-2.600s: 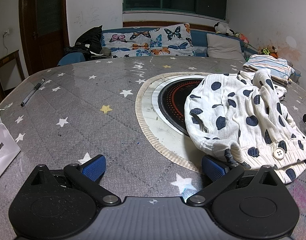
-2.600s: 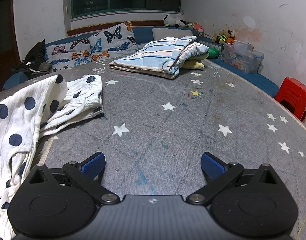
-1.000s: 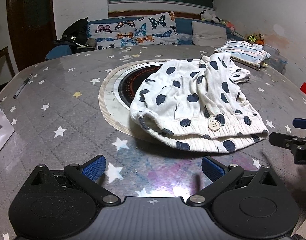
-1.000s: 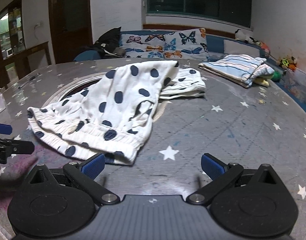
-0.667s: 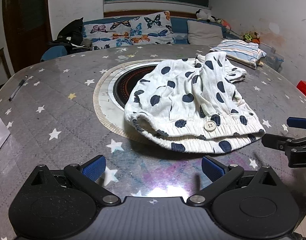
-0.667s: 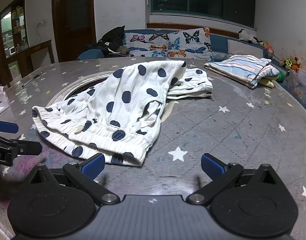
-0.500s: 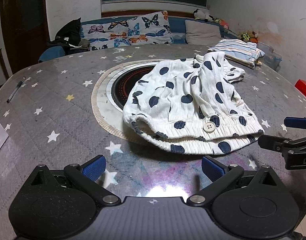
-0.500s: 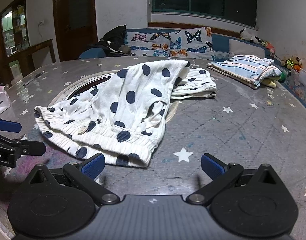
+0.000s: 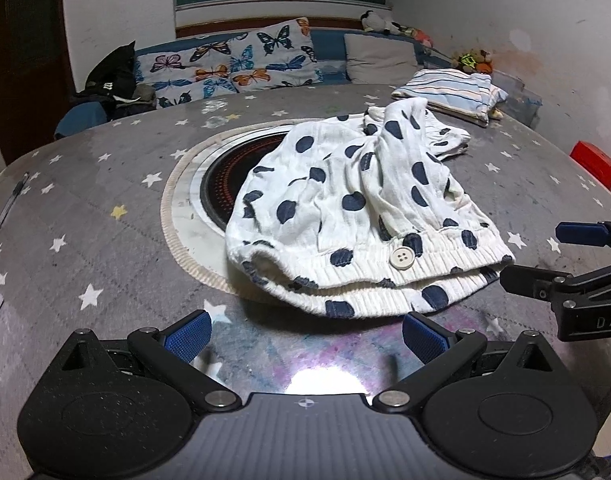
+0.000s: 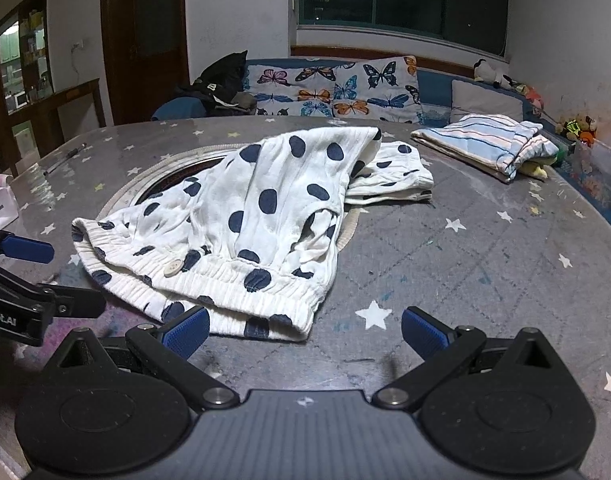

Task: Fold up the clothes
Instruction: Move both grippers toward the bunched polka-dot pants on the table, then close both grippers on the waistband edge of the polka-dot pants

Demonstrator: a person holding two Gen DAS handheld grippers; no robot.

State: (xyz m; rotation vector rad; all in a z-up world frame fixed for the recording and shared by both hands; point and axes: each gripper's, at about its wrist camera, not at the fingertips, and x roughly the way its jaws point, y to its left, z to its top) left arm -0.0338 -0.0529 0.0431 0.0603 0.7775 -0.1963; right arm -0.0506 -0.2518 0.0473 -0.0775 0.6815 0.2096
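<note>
Left gripper, left wrist view: jaws spread wide, nothing between them, low over the near edge of the table. Polka-dot trousers lie rumpled just ahead, waistband with its white button facing the near edge, legs trailing back toward the far right edge and partly covering the round inset burner at table centre. Right gripper shows at the right edge of this view, parted, close to the waistband's right end. A folded striped garment sits at the far right edge; a pen near the left edge.

Right wrist view: right gripper also released and empty, its left finger just beside the waistband's near right corner. Left gripper parted at the waistband's left end.

Judgement: both grippers look lined up for the two waistband ends. To do it well, pinch both fabric layers at each corner, not only the top one, take the ribbed band rather than the thin cloth, then lift and pull taut together so the bunched legs drop straight before laying flat. Clear the burner rim to avoid snagging.
</note>
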